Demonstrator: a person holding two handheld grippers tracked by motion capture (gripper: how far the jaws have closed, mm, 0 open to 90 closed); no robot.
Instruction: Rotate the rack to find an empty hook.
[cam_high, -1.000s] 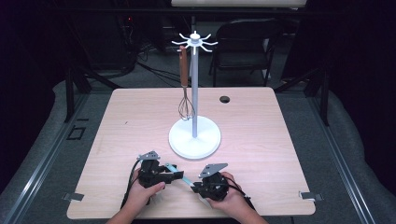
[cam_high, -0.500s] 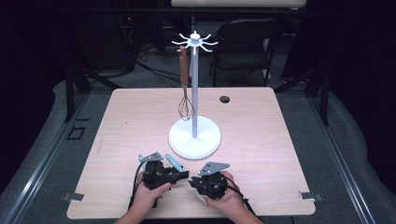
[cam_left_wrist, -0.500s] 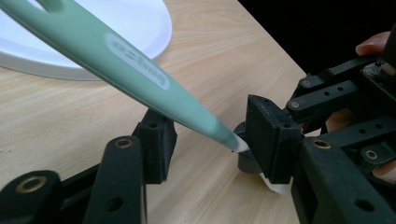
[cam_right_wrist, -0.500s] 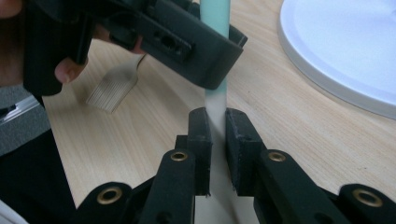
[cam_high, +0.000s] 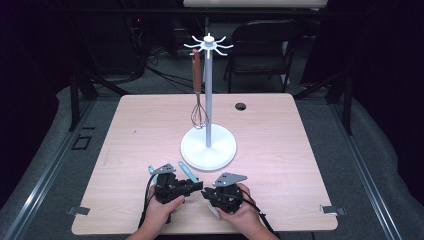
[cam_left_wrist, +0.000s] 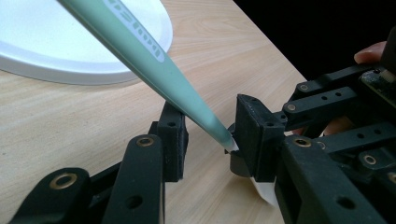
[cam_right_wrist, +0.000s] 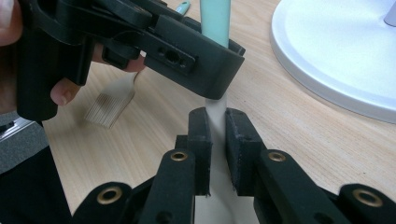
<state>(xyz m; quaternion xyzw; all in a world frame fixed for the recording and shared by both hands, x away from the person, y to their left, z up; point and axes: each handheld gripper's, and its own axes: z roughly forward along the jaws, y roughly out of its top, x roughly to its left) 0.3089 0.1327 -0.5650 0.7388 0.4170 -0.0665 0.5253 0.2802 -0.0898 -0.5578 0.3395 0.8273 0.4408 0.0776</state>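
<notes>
We found the right gripper (cam_right_wrist: 215, 154) with its fingers clamped on the pale blade of a mint-handled spatula (cam_left_wrist: 140, 53), low over the table (cam_high: 310, 145). The left gripper (cam_left_wrist: 208, 140) had just been closing, fingers narrow about the handle, not pressing. Beyond stood the white stand (cam_high: 208, 145) bearing a whisk (cam_high: 198, 112).

Left tongs (cam_high: 196, 187) and right tongs (cam_high: 209, 194) meet at the counter's (cam_high: 300, 165) near edge; a teal-handled utensil (cam_high: 187, 172) angles up beside the left tongs.
</notes>
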